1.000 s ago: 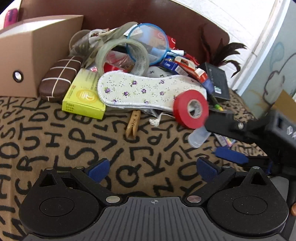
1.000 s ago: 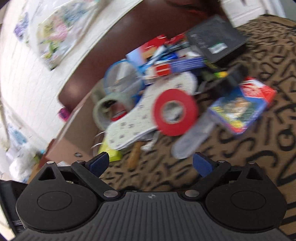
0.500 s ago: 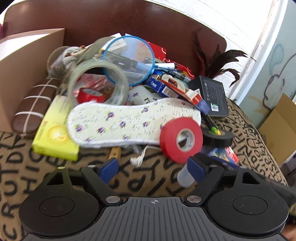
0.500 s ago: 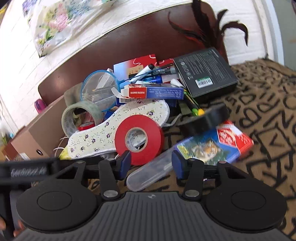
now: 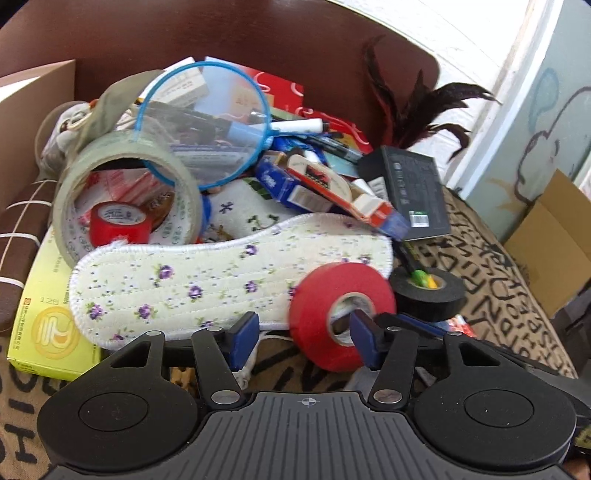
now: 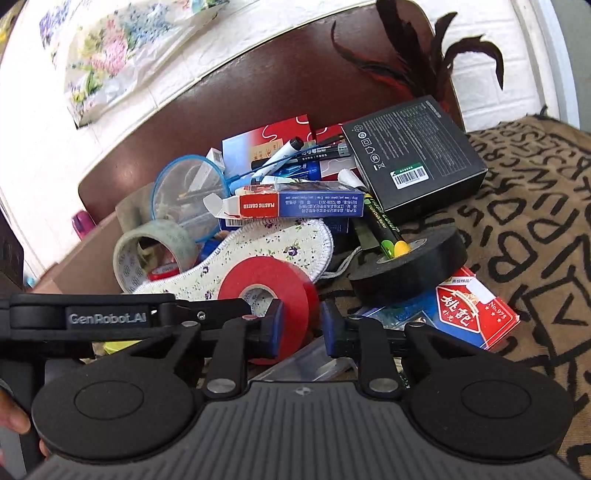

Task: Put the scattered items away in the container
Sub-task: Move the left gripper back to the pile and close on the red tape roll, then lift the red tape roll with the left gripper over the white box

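A red tape roll (image 5: 332,306) stands on edge against a floral insole (image 5: 207,284) at the front of a pile. My right gripper (image 6: 301,325) is closed onto the roll's rim (image 6: 273,288), one pad in its hole and one outside. My left gripper (image 5: 299,338) is partly open just in front of the roll, its right pad (image 5: 364,341) at the hole. The brown box (image 5: 26,122) stands at the far left.
The pile holds a black tape roll (image 6: 410,262), a clear tape roll (image 5: 125,199), a blue-rimmed sieve (image 5: 207,122), a black box (image 6: 413,155), card boxes (image 6: 472,306), markers and a yellow box (image 5: 48,328). A brown headboard (image 5: 258,33) stands behind. A letter-print cloth (image 6: 535,206) covers the surface.
Both grippers have moved forward to the red tape roll. The right gripper's jaws have narrowed onto the roll's rim. The left gripper's jaws have narrowed a little.
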Motion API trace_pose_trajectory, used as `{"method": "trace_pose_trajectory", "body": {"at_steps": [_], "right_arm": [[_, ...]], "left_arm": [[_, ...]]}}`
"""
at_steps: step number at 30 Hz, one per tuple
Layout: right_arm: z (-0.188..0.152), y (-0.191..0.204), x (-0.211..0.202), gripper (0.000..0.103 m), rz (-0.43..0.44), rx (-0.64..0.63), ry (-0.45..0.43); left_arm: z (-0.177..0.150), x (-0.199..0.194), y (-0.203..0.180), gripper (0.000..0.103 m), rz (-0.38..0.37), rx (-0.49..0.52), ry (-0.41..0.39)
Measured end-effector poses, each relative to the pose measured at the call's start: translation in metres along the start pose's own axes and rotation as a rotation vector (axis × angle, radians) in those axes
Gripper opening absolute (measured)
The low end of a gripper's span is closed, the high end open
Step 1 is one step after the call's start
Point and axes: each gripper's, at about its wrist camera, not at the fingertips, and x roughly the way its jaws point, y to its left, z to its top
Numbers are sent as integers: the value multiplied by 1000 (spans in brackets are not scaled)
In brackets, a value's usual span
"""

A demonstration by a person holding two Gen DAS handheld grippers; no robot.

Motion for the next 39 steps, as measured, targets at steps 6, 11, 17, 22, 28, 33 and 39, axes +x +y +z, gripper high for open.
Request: {"method": "trace_pose_trajectory", "body": {"at_steps": [6,11,17,22,28,33,39], "right_arm": [[2,-5,5,24,14,45,0],[3,-11,8,24,37,88,-6],[1,4,-1,22,35,13,23],[-12,33,-18,21,95,-62,100],[-39,60,-18,24,165,-118,195],[-41,63,-11,28,135,-103,195],[-34,63,-10,28,111,-82,164]], "left_arm": [[1,10,6,65,-37,-31,14],[-1,15,10,58,-63,-91,11],[-14,4,14,35,-48,-116,36],[-42,-41,25,35,-9,-149,41],[-73,-72,50,48,14,-237,34],[-73,-66,60,54,8,-277,21],[-69,-72,68,60,-26,-339,-19]]}}
